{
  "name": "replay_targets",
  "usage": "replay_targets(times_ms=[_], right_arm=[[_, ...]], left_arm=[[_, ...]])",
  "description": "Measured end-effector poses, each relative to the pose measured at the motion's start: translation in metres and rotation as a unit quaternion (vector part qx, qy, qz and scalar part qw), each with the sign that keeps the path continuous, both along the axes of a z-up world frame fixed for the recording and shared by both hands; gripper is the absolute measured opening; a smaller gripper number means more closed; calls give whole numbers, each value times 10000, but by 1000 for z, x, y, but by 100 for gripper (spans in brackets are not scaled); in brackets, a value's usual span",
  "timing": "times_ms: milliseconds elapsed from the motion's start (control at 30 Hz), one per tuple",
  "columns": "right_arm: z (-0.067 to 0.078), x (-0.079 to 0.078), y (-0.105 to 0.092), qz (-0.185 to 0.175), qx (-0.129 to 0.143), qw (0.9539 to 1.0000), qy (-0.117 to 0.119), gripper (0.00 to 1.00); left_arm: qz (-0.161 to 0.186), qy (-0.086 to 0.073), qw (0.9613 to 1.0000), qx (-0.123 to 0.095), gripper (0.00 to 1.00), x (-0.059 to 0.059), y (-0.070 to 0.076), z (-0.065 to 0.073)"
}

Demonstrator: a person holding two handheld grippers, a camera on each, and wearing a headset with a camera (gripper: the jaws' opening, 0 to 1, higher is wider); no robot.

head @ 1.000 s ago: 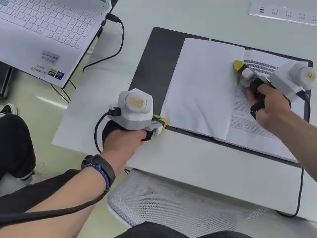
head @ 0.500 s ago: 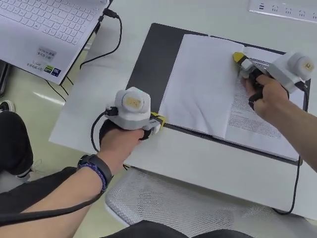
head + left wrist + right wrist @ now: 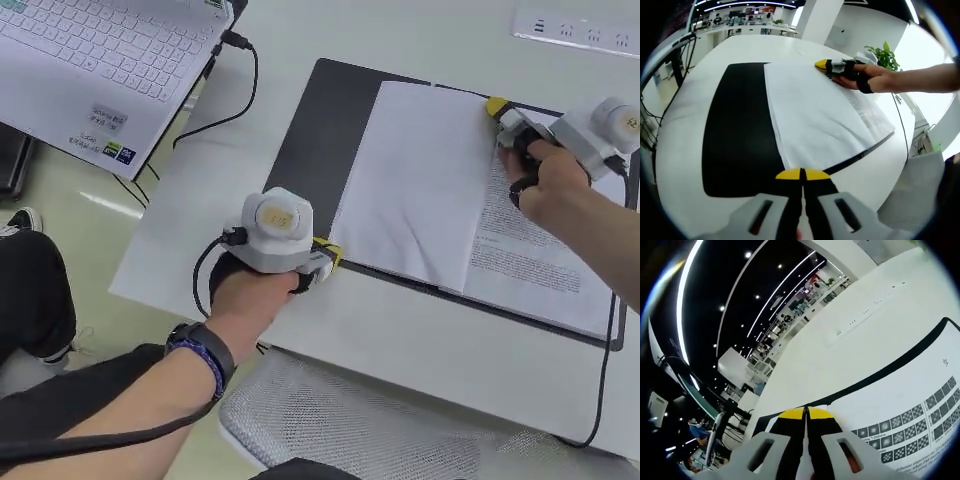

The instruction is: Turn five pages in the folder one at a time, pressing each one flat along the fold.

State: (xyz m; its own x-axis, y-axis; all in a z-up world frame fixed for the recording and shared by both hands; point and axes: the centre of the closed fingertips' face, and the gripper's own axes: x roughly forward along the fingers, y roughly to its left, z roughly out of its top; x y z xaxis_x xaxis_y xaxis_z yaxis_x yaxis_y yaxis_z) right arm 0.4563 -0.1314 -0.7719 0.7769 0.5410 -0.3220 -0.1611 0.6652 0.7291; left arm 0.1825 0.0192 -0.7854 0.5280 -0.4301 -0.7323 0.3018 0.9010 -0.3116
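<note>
Black open folder (image 3: 318,135) lies flat mid-tabletop, with its 3 o'clock edge cut off by the head view frame. A blank white turned page (image 3: 420,185) covers most of the left half. Bare black cover shows at 9 o'clock of the page. The printed right-hand page (image 3: 530,255) is partly hidden under the person's right hand (image 3: 545,180), and its text is too small to read. In the right gripper view a grid of small checkered squares (image 3: 920,432) is printed on it.

Right hand-held gripper (image 3: 497,106) has its yellow tips pressed together, nothing between them. It sits at the folder's 12 o'clock end, on the paper right by the fold. Left hand-held gripper (image 3: 802,174) also has its tips closed against each other, at the folder's 6 o'clock edge near the blank page's lower corner. Cannot tell whether it touches the cover or pinches it. The left hand under it is mostly hidden by the gripper body.

White laptop (image 3: 95,60) at 10 o'clock is cut off by the frame. A black cable (image 3: 215,115) runs from it across the white tabletop (image 3: 400,330), just beside the folder's 9 o'clock edge. White power strip (image 3: 580,25) at 1 o'clock is cut off at the top. There is bare tabletop at 6 o'clock, between the folder and the near tabletop edge, and more at 12 o'clock up to the strip. Grey mesh chair seat (image 3: 360,425) sits below the near edge.
</note>
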Motion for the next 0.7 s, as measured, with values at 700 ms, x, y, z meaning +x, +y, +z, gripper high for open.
replay_targets(times_ms=[700], right_arm=[[0,-60,6,596,103,9980,-188,0]], left_arm=[[-85,-113,9999,30,0,3,2,-6]])
